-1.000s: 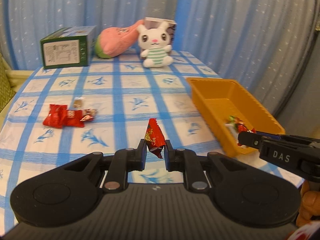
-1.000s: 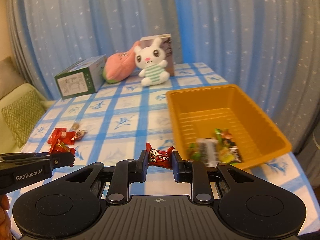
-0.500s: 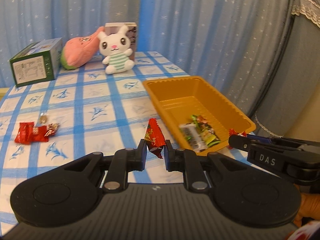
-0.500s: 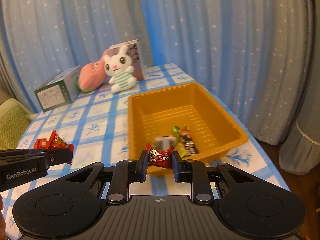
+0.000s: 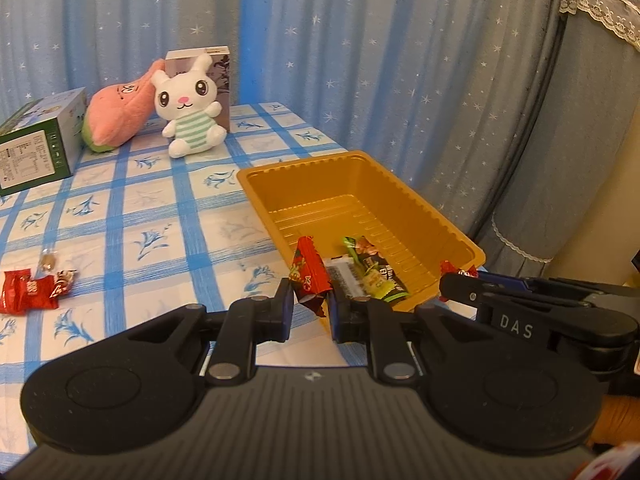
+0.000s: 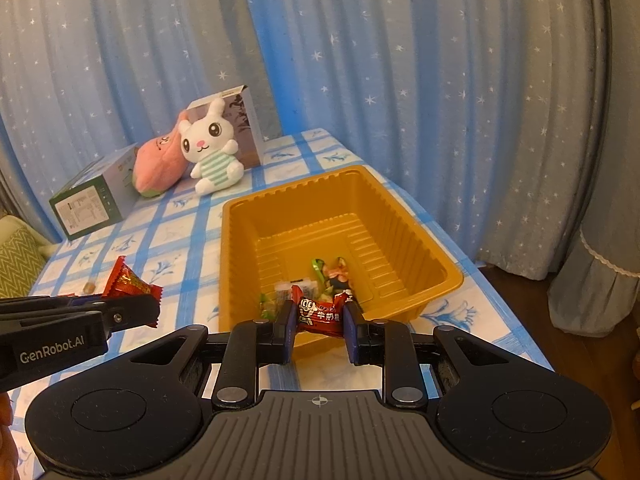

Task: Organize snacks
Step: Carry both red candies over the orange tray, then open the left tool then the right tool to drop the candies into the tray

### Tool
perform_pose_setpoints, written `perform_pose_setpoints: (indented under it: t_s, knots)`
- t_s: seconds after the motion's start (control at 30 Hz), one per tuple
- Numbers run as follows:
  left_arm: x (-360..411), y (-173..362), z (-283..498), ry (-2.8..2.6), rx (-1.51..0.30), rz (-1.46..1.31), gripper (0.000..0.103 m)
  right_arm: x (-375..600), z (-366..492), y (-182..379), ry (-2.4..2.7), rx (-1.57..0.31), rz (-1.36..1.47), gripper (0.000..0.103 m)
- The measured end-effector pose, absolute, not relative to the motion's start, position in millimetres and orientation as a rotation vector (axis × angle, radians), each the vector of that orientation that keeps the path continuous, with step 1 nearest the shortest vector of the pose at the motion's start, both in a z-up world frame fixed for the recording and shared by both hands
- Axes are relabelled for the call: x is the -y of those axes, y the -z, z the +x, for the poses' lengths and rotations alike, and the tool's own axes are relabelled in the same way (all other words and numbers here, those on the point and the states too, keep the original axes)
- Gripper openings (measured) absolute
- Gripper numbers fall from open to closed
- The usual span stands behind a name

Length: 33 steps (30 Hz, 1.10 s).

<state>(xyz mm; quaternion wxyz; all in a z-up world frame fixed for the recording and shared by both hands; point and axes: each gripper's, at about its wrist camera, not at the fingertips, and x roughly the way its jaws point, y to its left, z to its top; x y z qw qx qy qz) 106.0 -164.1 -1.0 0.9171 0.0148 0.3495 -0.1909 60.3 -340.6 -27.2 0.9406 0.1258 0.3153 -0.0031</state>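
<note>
Red foil snack packet (image 5: 308, 280) clamped in left gripper (image 5: 310, 306), long axis near upright, top leaning away from camera, at near left corner of orange ribbed plastic tray (image 5: 416, 200). Second red snack packet with cartoon face (image 6: 320, 314) pinched in right gripper (image 6: 320, 330), long axis crosswise, level, over tray's near rim. Green wrappers (image 6: 328, 276) inside tray. More red packets (image 5: 30, 290) on blue-checked tablecloth (image 5: 160, 208), left.

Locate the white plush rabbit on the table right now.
The white plush rabbit sits at the table's far end, against an upright box, a pink plush beside it.
</note>
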Motion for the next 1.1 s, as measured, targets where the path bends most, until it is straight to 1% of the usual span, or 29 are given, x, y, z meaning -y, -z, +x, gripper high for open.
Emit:
perform_pose_setpoints:
  t_s: [0.73, 1.1]
  knots:
    - [190, 5, 152, 0.438, -0.719, 0.048, 0.016, 355, 100, 35, 0.02, -0.664, 0.234, 0.025]
    - [208, 15, 188, 0.457, -0.736, 0.067, 0.016, 366, 141, 44, 0.011, -0.697, 0.22, 0.025]
